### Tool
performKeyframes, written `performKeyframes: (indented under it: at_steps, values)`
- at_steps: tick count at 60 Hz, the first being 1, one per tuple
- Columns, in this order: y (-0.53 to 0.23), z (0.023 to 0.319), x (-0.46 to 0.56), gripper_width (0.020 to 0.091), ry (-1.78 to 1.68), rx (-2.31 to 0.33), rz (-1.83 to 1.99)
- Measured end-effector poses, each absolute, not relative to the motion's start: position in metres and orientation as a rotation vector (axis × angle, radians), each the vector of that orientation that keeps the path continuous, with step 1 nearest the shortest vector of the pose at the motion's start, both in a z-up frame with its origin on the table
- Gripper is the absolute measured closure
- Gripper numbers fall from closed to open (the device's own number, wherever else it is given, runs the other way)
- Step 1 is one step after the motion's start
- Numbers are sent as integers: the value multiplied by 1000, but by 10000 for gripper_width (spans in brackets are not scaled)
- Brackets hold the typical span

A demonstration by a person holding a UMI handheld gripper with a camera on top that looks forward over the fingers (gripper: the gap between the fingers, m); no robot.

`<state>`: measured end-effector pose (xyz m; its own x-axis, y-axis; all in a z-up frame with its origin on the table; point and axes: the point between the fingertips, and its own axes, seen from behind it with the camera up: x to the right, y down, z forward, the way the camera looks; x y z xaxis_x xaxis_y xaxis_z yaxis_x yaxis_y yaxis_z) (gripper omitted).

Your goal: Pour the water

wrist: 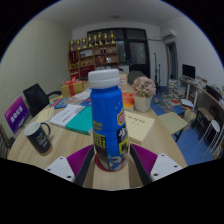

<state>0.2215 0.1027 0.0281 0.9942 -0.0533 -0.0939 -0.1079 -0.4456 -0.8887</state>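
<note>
A blue plastic bottle (108, 115) with a white cap and a colourful label stands upright between my fingers, close to the camera. My gripper (111, 160) is shut on it, with the purple pads pressing its lower body from both sides. Its base sits just over the wooden table (150, 130); I cannot tell whether it touches the top. A black mug (38, 137) with white print stands on the table to the left of the bottle, beyond my left finger (82, 160).
Papers and a teal book (72, 116) lie behind the mug. A flower pot (144, 93) stands beyond the bottle to the right. A purple sign (16, 113) and a dark chair (38, 98) are at the left. Shelves line the back wall.
</note>
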Motion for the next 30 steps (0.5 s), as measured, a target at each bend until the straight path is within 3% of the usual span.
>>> performKeyframes:
  at_steps: [11, 30]
  values:
    - [34, 57, 217, 292, 196, -2050, 43]
    - [-105, 139, 165, 300, 214, -2049, -212]
